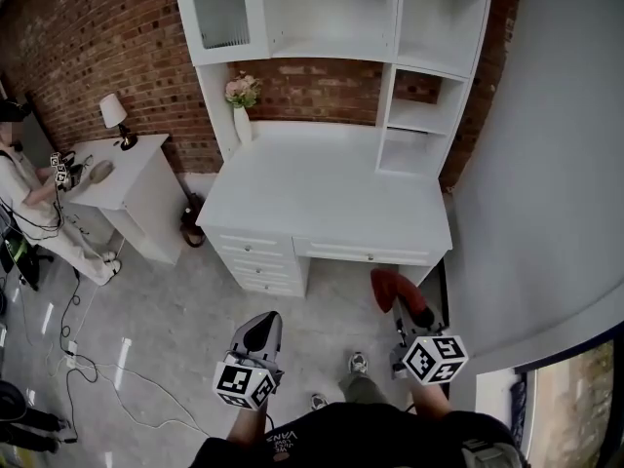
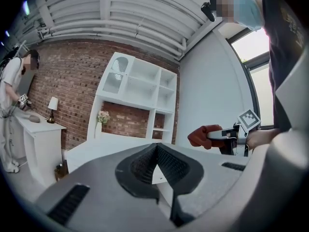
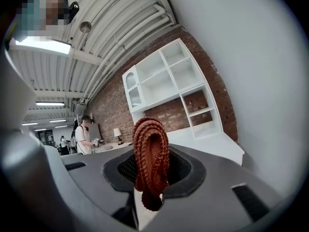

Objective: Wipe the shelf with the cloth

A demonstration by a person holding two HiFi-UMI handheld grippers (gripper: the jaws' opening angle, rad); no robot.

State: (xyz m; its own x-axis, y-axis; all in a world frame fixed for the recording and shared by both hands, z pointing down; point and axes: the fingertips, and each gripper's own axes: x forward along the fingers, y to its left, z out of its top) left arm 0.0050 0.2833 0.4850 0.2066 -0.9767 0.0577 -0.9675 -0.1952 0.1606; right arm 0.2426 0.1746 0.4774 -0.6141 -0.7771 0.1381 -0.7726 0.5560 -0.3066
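Since both tools hang low in front of us, well short of the furniture, we log this as the approach; no wiping has begun.

Nearest, the left gripper (image 1: pixel 261 331) has its jaws pressed together with nothing between them. We judge it is idle, kept free as a spare.

Beside it, the right gripper (image 1: pixel 412 312) is clamped on the rust-red knitted cloth (image 3: pixel 150 156). The cloth is bunched into a folded wad that stands up out of the jaws and pokes forward past the tips. Held so, fabric leads and hard jaw trails, presumably so that only cloth meets the paint.

Ahead stands the white desk with drawers (image 1: pixel 322 203). Its top is bare except for a white vase of pink flowers (image 1: pixel 241 100) at the back left corner.

On the desk's rear edge sits the white hutch of open shelves (image 1: pixel 419 115), apparently empty. We cannot tell which shelf is meant; the low cubbies on the right lie nearest the cloth hand.

Farther left, against the red brick wall (image 1: pixel 117 37), a small white side table (image 1: pixel 136 178) carries a table lamp (image 1: pixel 114 113). Another person (image 1: pixel 24 188) works there, well apart from us.
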